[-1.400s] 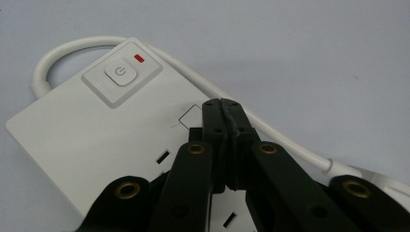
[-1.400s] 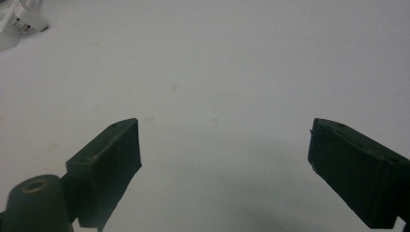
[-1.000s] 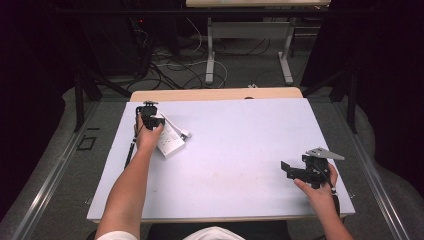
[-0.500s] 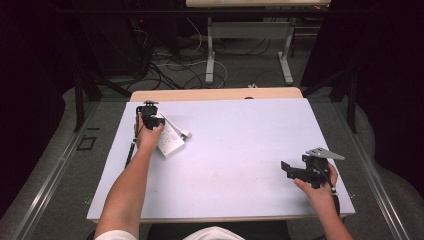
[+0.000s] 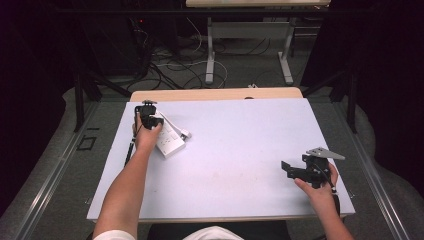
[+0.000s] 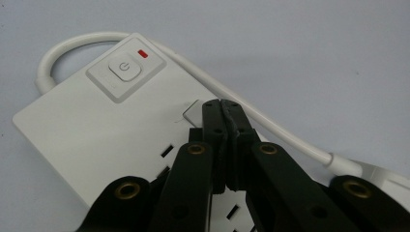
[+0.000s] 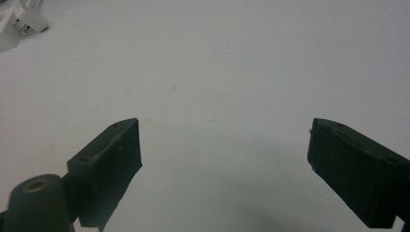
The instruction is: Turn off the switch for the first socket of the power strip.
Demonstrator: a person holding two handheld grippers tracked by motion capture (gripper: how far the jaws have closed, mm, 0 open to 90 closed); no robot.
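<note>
The pale lavender-white flat tabletop (image 5: 235,150) lay bare across its middle, its right half and its near edge, so a gripper could pass freely there. The one obstacle sat at the far left: a white rectangular plastic power strip (image 5: 169,140) with its white cord (image 6: 270,128) curving beside it, and the left gripper (image 6: 222,108), jaws pressed together, hung over the strip's top face near its square power button (image 6: 124,70). The right gripper (image 7: 225,145), jaws spread wide, stood near the right edge above bare surface, well apart from the strip.
</note>
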